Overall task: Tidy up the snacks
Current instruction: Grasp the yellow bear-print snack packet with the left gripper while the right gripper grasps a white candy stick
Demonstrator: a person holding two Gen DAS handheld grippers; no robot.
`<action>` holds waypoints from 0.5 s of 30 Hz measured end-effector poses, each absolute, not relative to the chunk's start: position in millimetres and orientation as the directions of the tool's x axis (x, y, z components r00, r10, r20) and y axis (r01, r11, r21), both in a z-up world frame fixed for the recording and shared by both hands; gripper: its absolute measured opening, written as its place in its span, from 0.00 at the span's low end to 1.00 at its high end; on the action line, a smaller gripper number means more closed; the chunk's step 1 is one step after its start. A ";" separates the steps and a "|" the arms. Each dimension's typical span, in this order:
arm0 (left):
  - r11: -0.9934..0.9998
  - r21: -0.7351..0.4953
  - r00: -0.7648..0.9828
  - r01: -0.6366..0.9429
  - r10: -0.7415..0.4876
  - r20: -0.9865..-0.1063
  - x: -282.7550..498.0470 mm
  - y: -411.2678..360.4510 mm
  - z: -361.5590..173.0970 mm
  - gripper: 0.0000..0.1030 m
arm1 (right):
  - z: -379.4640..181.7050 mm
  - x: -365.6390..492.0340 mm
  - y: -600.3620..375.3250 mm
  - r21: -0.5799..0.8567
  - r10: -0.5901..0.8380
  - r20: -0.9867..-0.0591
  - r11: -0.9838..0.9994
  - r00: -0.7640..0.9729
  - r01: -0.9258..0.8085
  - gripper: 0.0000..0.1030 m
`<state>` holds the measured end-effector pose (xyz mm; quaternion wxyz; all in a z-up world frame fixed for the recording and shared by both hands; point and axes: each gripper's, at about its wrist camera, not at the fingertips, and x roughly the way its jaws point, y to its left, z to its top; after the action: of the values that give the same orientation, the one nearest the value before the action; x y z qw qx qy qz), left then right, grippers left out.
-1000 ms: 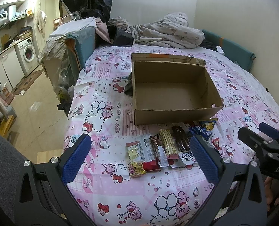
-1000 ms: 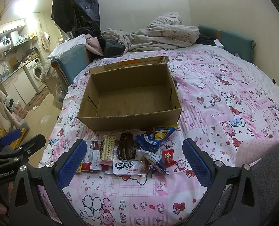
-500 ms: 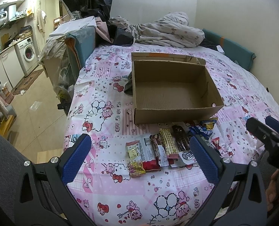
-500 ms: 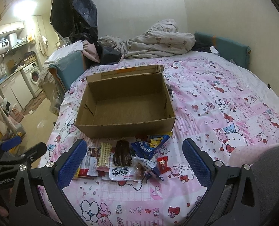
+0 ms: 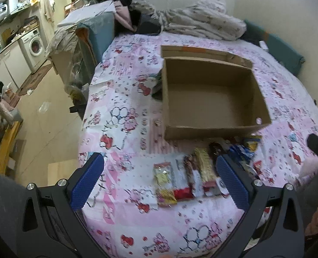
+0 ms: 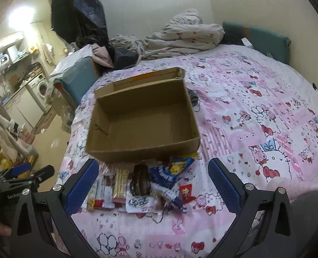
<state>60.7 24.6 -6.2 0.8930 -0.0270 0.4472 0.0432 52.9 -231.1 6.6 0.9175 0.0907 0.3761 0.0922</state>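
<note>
Left gripper (image 5: 160,181) spread wide, holding nothing, above pink bedspread (image 5: 120,116); snack row (image 5: 187,180) between its blue pads, nearer right pad; cardboard box (image 5: 210,129) ahead, slightly right, nothing inside. Only left view shows dark item (image 5: 156,86) against box's left wall. Right gripper (image 6: 151,186) equally wide, nothing held; snack row (image 6: 137,187) between pads, box (image 6: 141,148) directly ahead. Only right view resolves brown chocolate pack (image 6: 140,182), blue chip bag (image 6: 171,171), small red packet (image 6: 185,192)
</note>
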 end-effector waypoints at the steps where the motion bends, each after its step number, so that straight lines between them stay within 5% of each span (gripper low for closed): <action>1: 0.994 -0.007 0.580 -0.106 0.056 -0.813 66.8 27.5 -8.2 1.00 | 6.1 57.7 -233.6 0.234 0.233 -0.679 0.968 0.696 -0.095 1.00; 6: 0.987 -0.050 0.431 -0.152 0.021 -0.902 94.3 47.0 -42.2 0.96 | -5.0 86.2 -247.5 0.266 0.249 -0.719 0.961 0.649 -0.074 1.00; 8: 0.974 -0.109 0.355 -0.201 -0.031 -0.934 100.9 57.0 -64.2 0.82 | -12.8 92.5 -251.5 0.288 0.260 -0.734 0.956 0.628 -0.059 1.00; 10: 0.944 -0.210 0.272 -0.253 -0.139 -0.952 107.1 66.2 -92.2 0.52 | -22.5 96.9 -255.7 0.326 0.281 -0.745 0.945 0.605 -0.038 1.00; 12: 0.922 -0.254 0.200 -0.293 -0.201 -0.959 111.1 69.9 -115.0 0.34 | -32.1 99.0 -260.6 0.367 0.298 -0.761 0.930 0.576 0.003 1.00; 15: 0.918 -0.244 0.151 -0.312 -0.206 -0.967 113.6 65.9 -134.2 0.33 | -46.8 101.0 -264.8 0.435 0.353 -0.778 0.900 0.520 0.040 1.00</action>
<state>113.6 65.9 -134.2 0.7321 -0.1989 0.6505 0.0363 101.0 -264.8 -46.8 0.8475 0.2042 0.4812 0.0922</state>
